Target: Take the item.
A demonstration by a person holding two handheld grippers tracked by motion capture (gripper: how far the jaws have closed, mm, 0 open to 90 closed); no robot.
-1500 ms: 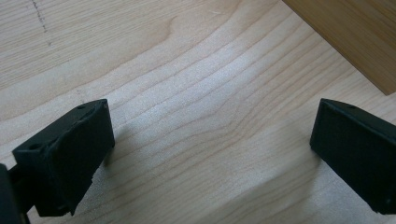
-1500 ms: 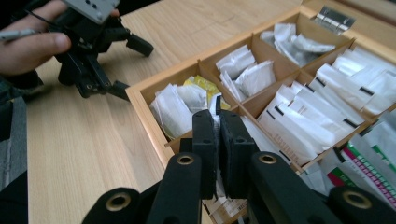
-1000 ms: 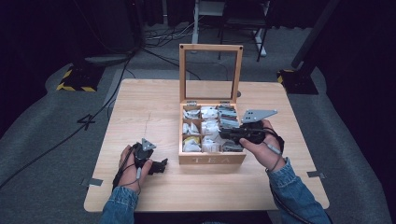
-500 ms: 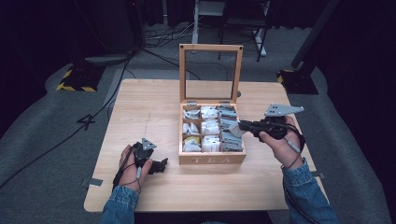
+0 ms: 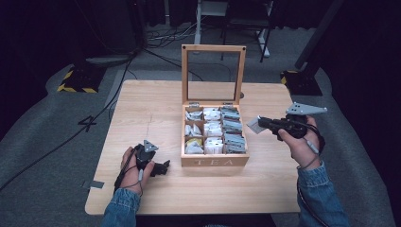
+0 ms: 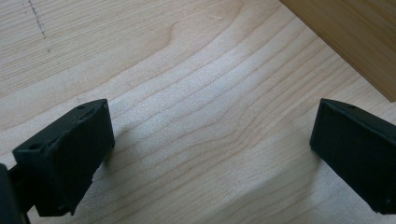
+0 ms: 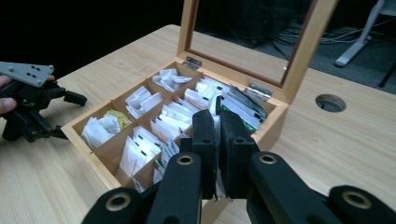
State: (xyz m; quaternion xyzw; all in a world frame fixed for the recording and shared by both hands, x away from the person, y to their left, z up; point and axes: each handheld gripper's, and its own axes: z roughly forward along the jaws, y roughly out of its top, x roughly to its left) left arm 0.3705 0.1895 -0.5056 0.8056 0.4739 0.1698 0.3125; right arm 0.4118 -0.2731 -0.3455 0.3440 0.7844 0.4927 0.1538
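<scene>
Left gripper (image 5: 161, 168): resting on the table (image 5: 142, 104) at your near left, just beside the tea box's front corner. Jaws stand wide apart with bare wood between them; nothing held. Reads as parked, clear of the working hand.

Tea box (image 5: 215, 161): centre of the table, glass-paned lid (image 5: 213, 73) propped upright at the back so the compartments lie open from above. Packets stand on edge in rows, which leaves a top edge to pinch.

Tea bag (image 5: 253, 124): a pale flat packet, out of the box and in the air just beside its right wall, pinched at the tips of your right claw. In the right gripper view the paper edge (image 7: 217, 119) shows in the slit between the pads.

Right gripper (image 5: 261, 124): held level above the table's right side, pointing back at the box. Jaws clamped tight on the tea bag, thin paper needing a near-full close.

Judgement: the packet looks lifted free; where you set it down is next.
</scene>
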